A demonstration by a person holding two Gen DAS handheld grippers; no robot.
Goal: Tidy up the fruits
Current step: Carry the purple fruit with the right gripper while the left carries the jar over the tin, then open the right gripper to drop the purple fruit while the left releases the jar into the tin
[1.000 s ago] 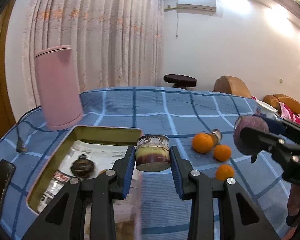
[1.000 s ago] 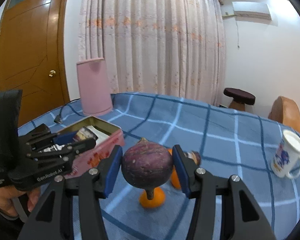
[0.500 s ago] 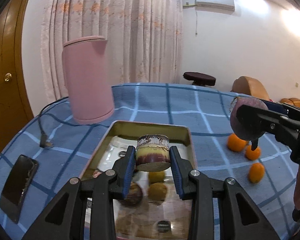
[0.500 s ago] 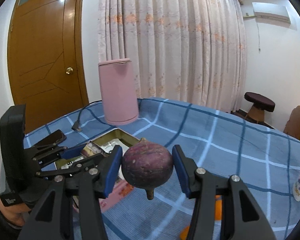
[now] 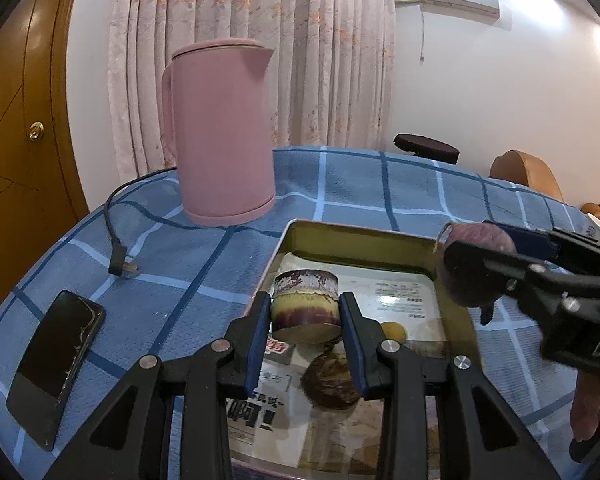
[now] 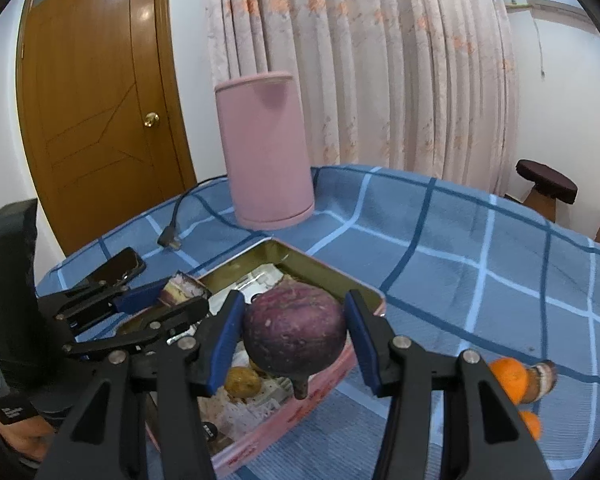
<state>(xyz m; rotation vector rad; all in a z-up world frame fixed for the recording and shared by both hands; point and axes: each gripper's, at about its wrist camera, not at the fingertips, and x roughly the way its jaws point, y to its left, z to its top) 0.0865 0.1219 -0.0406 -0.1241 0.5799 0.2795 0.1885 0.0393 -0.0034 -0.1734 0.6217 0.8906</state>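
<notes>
Both jaws are closed on fruit. Left gripper (image 5: 305, 312): blue pads clamp a short cut stub (image 5: 305, 307), yellow and purple with a whitish top, held in the air above the near left part of the tin (image 5: 356, 238). Right gripper (image 6: 294, 334): pads clamp a round purple fruit (image 6: 294, 328), stem downward, held over the tin's right edge; in the left wrist view it enters from the right.

Writing: the printed sheet lining the tin carries bold Chinese characters, one reading "啊", and smaller lines too fine to read. The right gripper's body shows white letters "DA", cut off by the frame edge; the label on the left gripper's handle is too blurred to read.

Tin contents: a gold interior, the sheet, a dark round fruit (image 5: 332, 380) and a small yellow one (image 5: 394, 332) below the stub.

Pose: both grippers point forward and downward, side by side over the tin; a hand (image 6: 24, 432) grips the left handle.

Surroundings: blue checked cloth (image 5: 204, 272); pink kettle (image 5: 222, 132) upright behind the tin, its plug (image 5: 122, 268) lying loose; phone (image 5: 56, 364) at the left; two oranges (image 6: 512, 376) and another stub (image 6: 542, 376) right of the tin.
</notes>
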